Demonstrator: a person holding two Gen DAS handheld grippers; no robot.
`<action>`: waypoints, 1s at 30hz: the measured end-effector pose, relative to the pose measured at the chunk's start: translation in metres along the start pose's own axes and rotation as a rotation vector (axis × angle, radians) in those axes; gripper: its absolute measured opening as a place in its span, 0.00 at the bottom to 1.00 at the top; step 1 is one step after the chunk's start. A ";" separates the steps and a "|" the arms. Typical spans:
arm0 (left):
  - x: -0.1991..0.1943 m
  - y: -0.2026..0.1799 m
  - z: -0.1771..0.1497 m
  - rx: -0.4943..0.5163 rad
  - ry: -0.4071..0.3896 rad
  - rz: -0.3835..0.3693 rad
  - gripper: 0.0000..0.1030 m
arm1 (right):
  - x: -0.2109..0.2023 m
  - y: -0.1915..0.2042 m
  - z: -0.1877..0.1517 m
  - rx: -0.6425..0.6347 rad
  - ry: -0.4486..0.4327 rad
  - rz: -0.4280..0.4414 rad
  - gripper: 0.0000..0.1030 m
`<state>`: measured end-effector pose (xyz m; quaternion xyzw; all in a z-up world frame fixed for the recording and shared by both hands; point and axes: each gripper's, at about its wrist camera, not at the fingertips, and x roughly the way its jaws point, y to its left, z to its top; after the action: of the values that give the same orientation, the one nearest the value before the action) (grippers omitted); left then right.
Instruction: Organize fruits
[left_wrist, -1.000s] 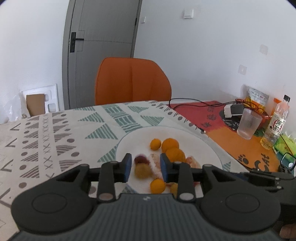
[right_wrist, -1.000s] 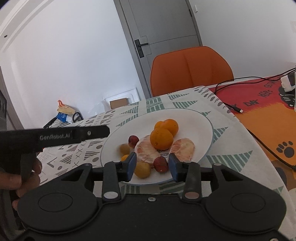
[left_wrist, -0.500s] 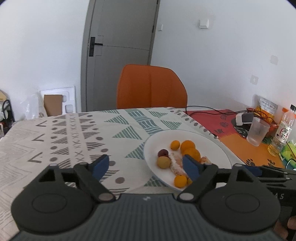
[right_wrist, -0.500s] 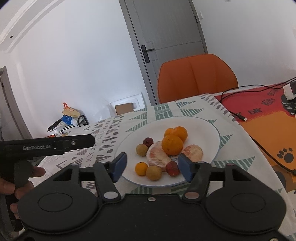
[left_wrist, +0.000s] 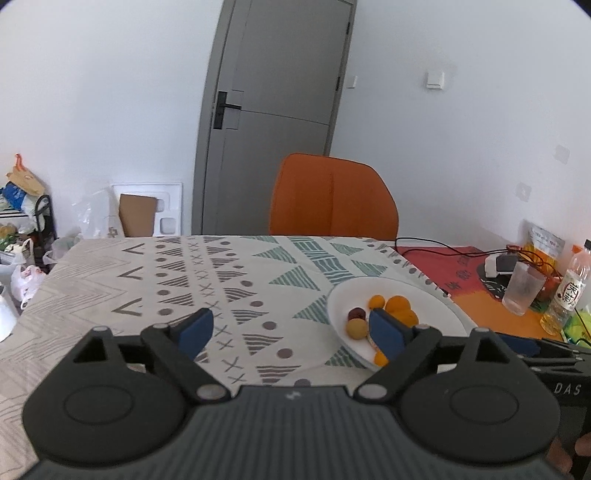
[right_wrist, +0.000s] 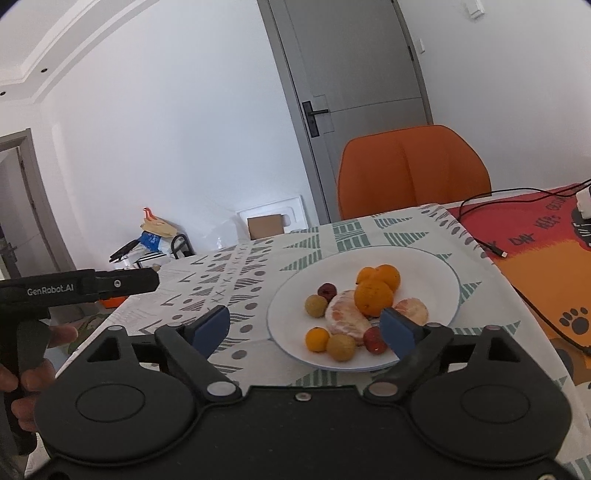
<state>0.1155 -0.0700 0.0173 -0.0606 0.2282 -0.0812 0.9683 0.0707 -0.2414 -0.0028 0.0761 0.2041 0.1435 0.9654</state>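
A white plate (right_wrist: 424, 269) on the patterned tablecloth holds two oranges (right_wrist: 373, 295), two peeled citrus halves (right_wrist: 345, 317), a dark red fruit (right_wrist: 327, 291), a tan fruit (right_wrist: 316, 305) and a small orange one (right_wrist: 317, 339). My right gripper (right_wrist: 304, 326) hovers before the plate's near rim, its jaws opening wide, nothing between them. My left gripper (left_wrist: 290, 328) hangs over bare cloth left of the plate (left_wrist: 432, 314), jaws opening, empty. Its right finger (left_wrist: 386, 330) hides part of the fruit. The oranges (left_wrist: 399, 306) and a tan fruit (left_wrist: 356, 328) show beside it.
An orange chair (left_wrist: 332, 199) stands at the table's far edge. On the right lie a red and orange mat (left_wrist: 461, 266), a black cable (right_wrist: 491, 251), a clear glass (left_wrist: 522, 293) and a bottle (left_wrist: 567, 295). A hand (right_wrist: 26, 369) holds the left gripper's handle.
Both grippers went from nearly closed to wide open and drew back from the plate. The left one swung left, so the plate now sits at the right of its view.
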 end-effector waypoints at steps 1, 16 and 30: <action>-0.002 0.002 0.000 -0.001 0.000 0.003 0.87 | -0.001 0.001 0.000 -0.002 0.000 0.003 0.92; -0.032 0.021 -0.012 -0.029 0.017 0.023 1.00 | -0.008 0.025 -0.004 -0.054 0.015 0.002 1.00; -0.044 0.034 -0.028 -0.069 0.039 0.128 1.00 | -0.013 0.032 -0.015 -0.079 0.071 -0.010 1.00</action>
<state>0.0686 -0.0308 0.0064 -0.0777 0.2530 -0.0123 0.9643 0.0452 -0.2138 -0.0050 0.0316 0.2325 0.1494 0.9605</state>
